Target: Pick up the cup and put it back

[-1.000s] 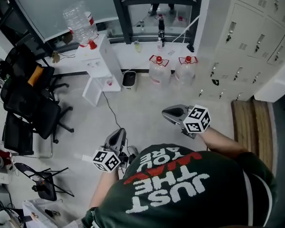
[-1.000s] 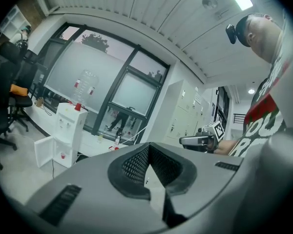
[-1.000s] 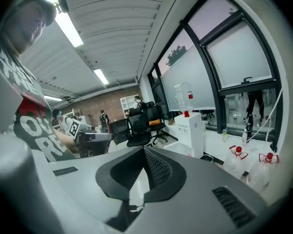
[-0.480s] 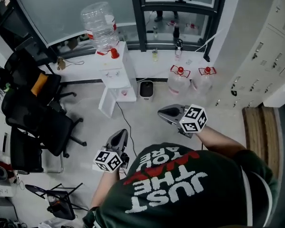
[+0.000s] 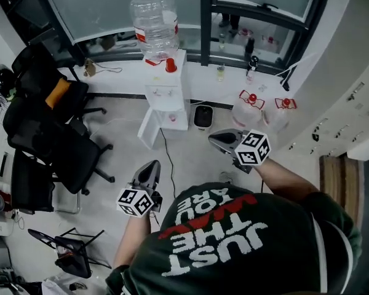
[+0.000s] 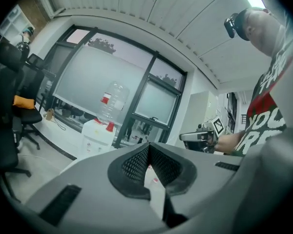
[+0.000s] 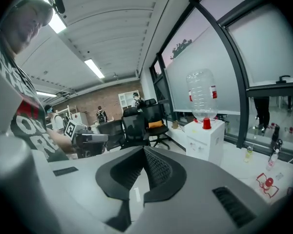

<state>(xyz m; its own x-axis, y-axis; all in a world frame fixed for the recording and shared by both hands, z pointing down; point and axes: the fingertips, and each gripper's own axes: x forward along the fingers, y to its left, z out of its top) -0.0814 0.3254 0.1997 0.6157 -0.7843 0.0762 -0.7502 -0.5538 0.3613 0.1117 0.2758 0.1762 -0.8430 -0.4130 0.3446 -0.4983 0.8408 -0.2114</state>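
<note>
Two grippers reach out ahead of us over the grey floor point(image 5: 190, 165), and neither one carries anything. The left gripper point(image 5: 152, 165) has its jaws pressed together tip to tip with nothing between them. The right gripper point(image 5: 213, 138) likewise has its ribbed pads closed on each other, empty. What we take for the task's thing, a small red cup point(image 5: 170, 65), stands on top of the white water dispenser point(image 5: 166, 100), just beside the neck of the upturned clear bottle point(image 5: 154, 20) mounted there. From the head view the red cup lies well apart from both sets of fingers, farther up the picture and between the two grippers across its width, somewhat nearer the left one's line. Along the left gripper's own jaws we see the red cup point(image 6: 109, 126) off to the left of the closed tips. Along the right gripper's jaws it sits off to the right point(image 7: 205, 124). In neither view is it in line with the jaws or touching them. The dispenser stands against a white ledge under the large windows. Two water jugs point(image 5: 251, 106) with red caps rest on the floor to its right, and black office chairs point(image 5: 55, 146) crowd the left side. Our dark green shirt point(image 5: 234, 244) with white and red lettering fills the bottom of the head view.
</note>
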